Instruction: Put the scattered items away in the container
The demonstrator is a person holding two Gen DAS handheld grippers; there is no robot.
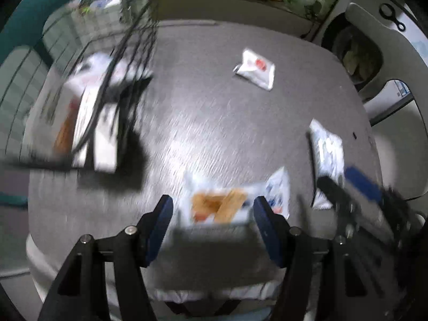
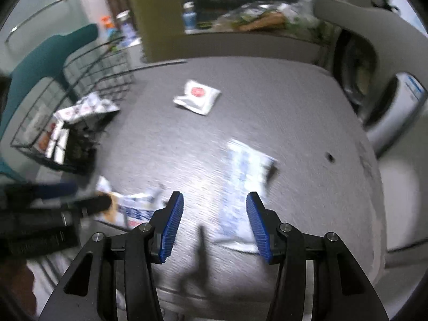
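Grey table [image 1: 214, 123], both tongs [image 1: 213, 208] [image 2: 214, 214] spread wide.

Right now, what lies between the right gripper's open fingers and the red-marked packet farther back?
In the right wrist view, the blue-printed packet lies just ahead of the right gripper; beyond it, bare grey table up to the red-marked packet.

Each black hand-held gripper, left [image 1: 213, 210] and right [image 2: 214, 212], has angular cut-out arms, silver round screws at the joints, and two blue ribbed finger pads [image 2: 173, 224].
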